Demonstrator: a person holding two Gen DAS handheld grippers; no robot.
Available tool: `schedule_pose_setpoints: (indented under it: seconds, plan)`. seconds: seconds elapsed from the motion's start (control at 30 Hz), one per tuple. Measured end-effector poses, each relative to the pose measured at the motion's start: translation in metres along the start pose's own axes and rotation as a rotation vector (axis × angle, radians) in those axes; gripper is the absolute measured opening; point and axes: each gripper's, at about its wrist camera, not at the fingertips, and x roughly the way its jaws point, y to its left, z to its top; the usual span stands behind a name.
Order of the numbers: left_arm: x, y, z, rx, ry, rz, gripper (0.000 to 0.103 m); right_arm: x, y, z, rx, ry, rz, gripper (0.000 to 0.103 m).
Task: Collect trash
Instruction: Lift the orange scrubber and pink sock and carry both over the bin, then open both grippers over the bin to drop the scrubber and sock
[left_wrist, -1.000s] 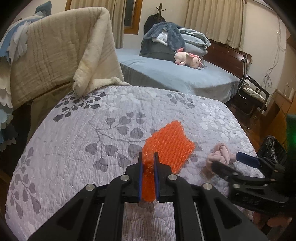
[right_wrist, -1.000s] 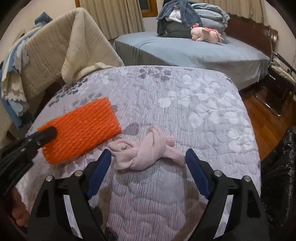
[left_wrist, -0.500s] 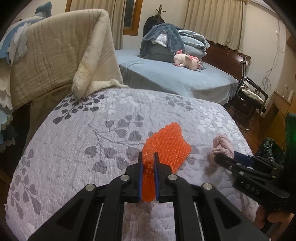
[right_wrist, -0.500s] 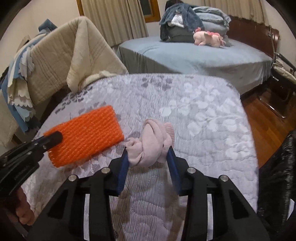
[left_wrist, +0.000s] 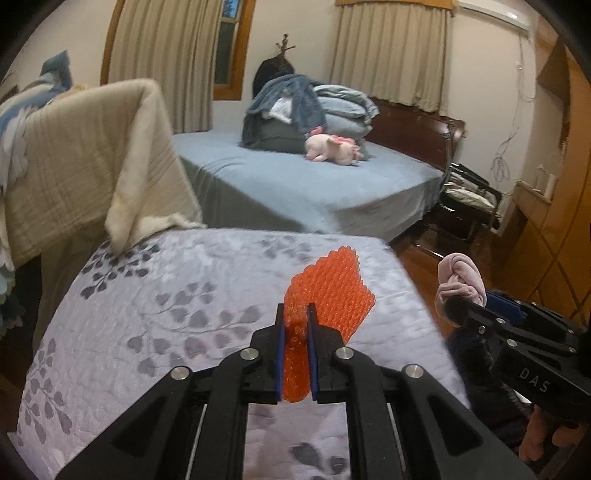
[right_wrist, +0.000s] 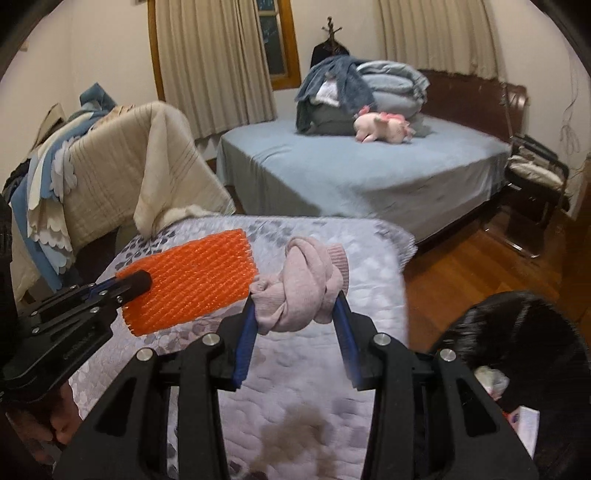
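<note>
1. Here, your left gripper clamped the orange foam net, light and squashy, by its edge, above the bed.
2. Your right gripper squeezed the soft pink sock mid-bundle, near the black bag.

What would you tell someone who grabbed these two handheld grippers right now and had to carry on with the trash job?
Left gripper: shut on the orange foam net, held up over the quilt.
Right gripper: shut on the knotted pink cloth, also lifted off the quilt.
Black trash bag: open, low on the right side, with some scraps already in it.
Done: both pieces are picked up.
Left: swing each one over the bag, open the fingers, drop it in. The right one looks nearer, so it probably goes first.
</note>
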Motion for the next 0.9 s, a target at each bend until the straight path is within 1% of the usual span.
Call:
schedule_pose_setpoints:
  seconds: [0.23,0.47,0.67,0.9]
  plan:
    - [-0.013,-0.056,0.008,0.045,-0.024,-0.073,0.010,-0.052,-0.040,0.003,0.015,-0.056,-0.070,0.039]
    - [-0.019,-0.115,0.008,0.100,-0.031,-0.157,0.010,-0.096,-0.084,-0.009,0.052,-0.092,-0.151,0.039]
    - [-0.020,-0.160,0.003,0.139,-0.019,-0.226,0.010,-0.120,-0.122,-0.025,0.100,-0.094,-0.225,0.039]
    - [-0.008,-0.213,-0.007,0.201,0.018,-0.294,0.010,-0.134,-0.165,-0.049,0.161,-0.078,-0.302,0.039]
